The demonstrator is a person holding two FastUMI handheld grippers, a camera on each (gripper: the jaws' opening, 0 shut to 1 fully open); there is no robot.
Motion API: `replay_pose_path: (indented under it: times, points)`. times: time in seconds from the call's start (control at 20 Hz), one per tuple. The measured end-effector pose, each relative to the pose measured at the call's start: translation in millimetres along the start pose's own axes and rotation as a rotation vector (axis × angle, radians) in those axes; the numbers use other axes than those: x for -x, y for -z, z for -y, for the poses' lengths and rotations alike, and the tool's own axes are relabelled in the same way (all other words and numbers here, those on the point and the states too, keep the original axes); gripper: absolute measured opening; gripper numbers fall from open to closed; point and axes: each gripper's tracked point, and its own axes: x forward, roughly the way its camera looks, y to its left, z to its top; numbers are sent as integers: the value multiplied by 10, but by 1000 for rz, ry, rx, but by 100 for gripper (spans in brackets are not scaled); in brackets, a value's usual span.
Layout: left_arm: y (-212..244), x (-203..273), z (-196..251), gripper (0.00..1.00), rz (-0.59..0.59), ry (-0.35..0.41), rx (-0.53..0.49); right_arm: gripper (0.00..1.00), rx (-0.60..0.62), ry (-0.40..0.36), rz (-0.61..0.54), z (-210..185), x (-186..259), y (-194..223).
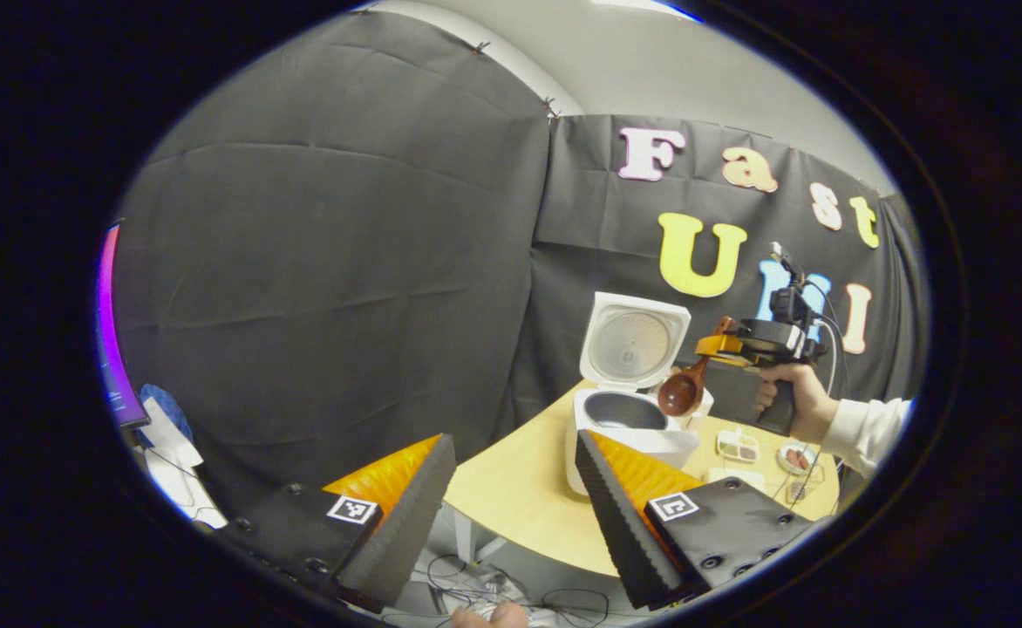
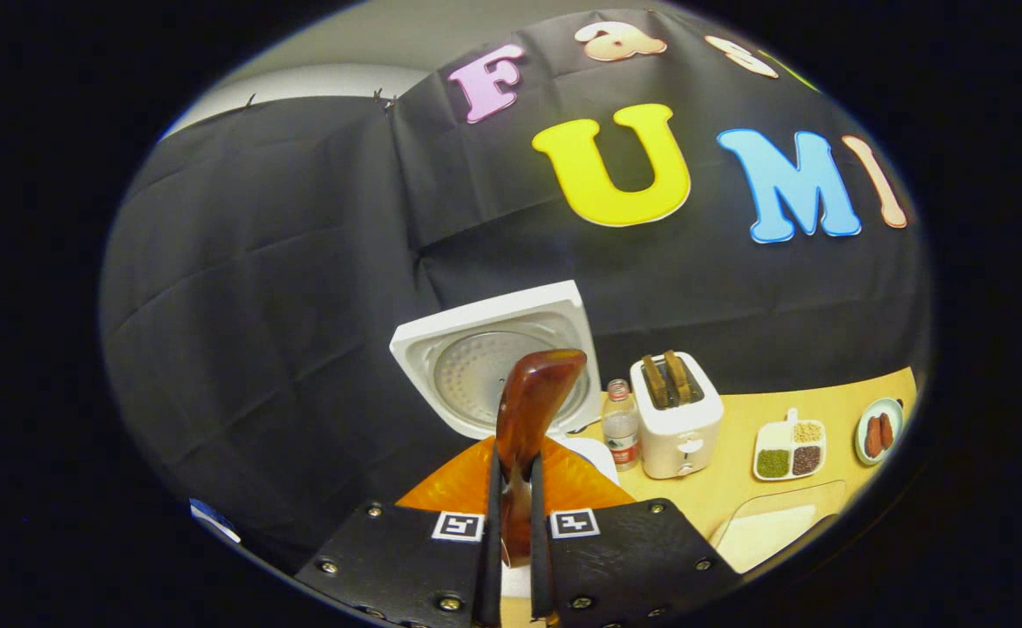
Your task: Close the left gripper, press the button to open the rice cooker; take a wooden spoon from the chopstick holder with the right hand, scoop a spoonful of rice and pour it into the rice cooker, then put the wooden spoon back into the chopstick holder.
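Observation:
The white rice cooker (image 1: pixel 642 436) stands on the round table with its lid (image 1: pixel 633 342) raised and the dark inner pot (image 1: pixel 624 410) exposed. In the left gripper view my left gripper (image 1: pixel 515 488) is open, held back from the table edge, nothing between its fingers. The right gripper (image 1: pixel 716 346), held by a hand (image 1: pixel 794 397), hovers just right of the cooker, shut on the brown wooden spoon (image 1: pixel 681 392), whose bowl hangs over the pot's right rim. In the right gripper view the spoon (image 2: pixel 528 410) sticks up between my right gripper's (image 2: pixel 515 488) fingers, in front of the open lid (image 2: pixel 493 358).
Behind the cooker stand a white toaster (image 2: pixel 677 414) and a small bottle (image 2: pixel 621 427). A divided dish of grains (image 2: pixel 790 449) and a plate with sausages (image 2: pixel 879 432) lie to the right on the wooden table (image 2: pixel 738 497). Cables lie on the floor (image 1: pixel 511 593).

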Motion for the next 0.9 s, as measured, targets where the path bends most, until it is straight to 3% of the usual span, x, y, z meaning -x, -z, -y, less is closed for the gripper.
replay_pose_path:
  times: [0.25, 0.45, 0.65, 0.7, 0.8, 0.85, 0.9]
  points:
    - [90, 216, 276, 93, 22, 78, 41, 13, -107, 75, 49, 591, 809, -244]
    - [131, 322, 524, 93, 31, 123, 44, 13, -128, 153, 91, 1169, 1524, -386]
    - [85, 451, 815, 93, 44, 134, 36, 13, -179, 207, 142, 1745, 2180, -465]
    - [65, 499, 909, 95, 52, 135, 25, 18, -186, 214, 151, 1876, 2308, -474]
    - [72, 591, 1132, 100, 58, 130, -7, 13, -199, 226, 158, 2138, 2549, -461]
    - [97, 652, 1258, 93, 50, 124, -17, 13, -212, 230, 158, 2286, 2647, -444]
    - [101, 712, 1416, 93, 51, 126, -18, 13, -219, 233, 160, 2452, 2725, -430]
